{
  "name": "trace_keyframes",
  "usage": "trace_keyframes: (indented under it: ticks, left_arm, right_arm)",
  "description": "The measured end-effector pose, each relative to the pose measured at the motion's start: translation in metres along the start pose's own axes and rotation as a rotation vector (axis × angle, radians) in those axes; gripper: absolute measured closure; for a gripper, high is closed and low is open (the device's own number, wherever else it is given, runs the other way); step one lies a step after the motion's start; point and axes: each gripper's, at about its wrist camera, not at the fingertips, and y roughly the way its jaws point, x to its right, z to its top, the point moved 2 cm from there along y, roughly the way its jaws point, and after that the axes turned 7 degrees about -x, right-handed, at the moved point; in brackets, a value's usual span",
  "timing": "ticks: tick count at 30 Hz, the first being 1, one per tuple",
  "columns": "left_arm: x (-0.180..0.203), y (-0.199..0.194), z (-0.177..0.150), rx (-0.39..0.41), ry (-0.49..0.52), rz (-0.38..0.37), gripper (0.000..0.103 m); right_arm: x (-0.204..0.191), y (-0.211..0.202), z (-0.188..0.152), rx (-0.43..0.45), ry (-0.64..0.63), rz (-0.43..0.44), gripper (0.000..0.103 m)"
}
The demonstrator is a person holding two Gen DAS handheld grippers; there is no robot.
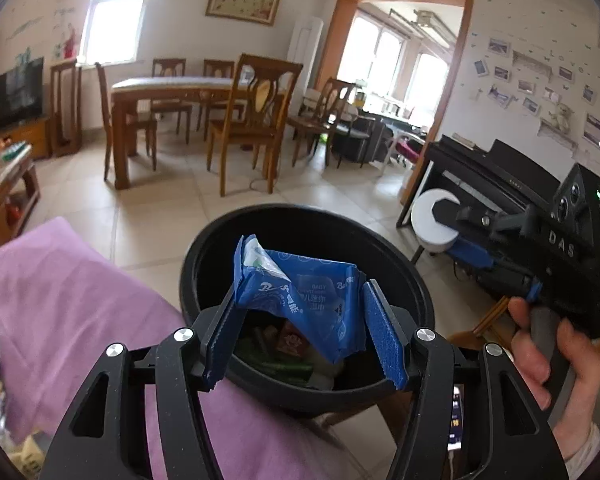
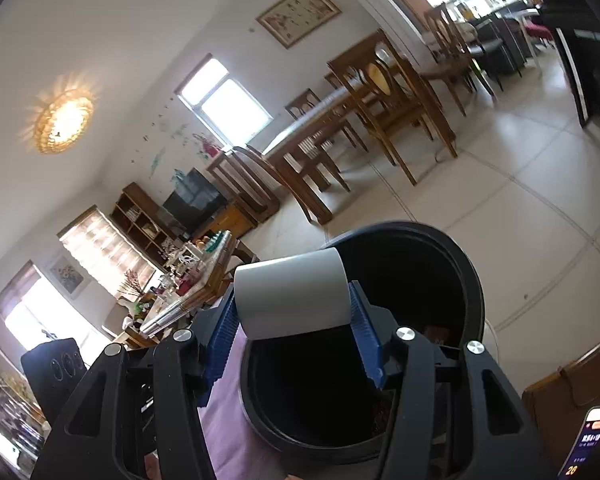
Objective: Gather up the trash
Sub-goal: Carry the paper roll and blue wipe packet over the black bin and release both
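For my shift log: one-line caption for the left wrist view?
Left tool holds a crumpled blue wrapper over the open black trash bin.

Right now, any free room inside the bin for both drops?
Free: the upper part of the round black plastic bin, with bare dark inner wall above the pile. Crowded: its bottom, under the crumpled blue wipes packet in the left gripper. The right gripper holds a white roll above the near rim.
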Motion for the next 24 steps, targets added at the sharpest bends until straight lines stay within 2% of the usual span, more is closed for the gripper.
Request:
trace_keyframes:
  ticks: [9, 22, 24]
  left_arm:
    - [0.003, 0.034, 0.004, -0.043, -0.003, 0.011, 0.043]
    - [0.003, 0.063, 0.002, -0.097, -0.029, 0.009, 0.043]
    - [0.000, 0.066, 0.002, -0.106, -0.031, 0.010, 0.039]
  right_arm:
    - [0.017, 0.015, -0.010, -0.048, 0.033, -0.006, 0.050]
    - [0.036, 0.009, -0.005, -0.051, 0.102, 0.008, 0.050]
    - [0.040, 0.008, -0.005, -0.051, 0.111, 0.012, 0.048]
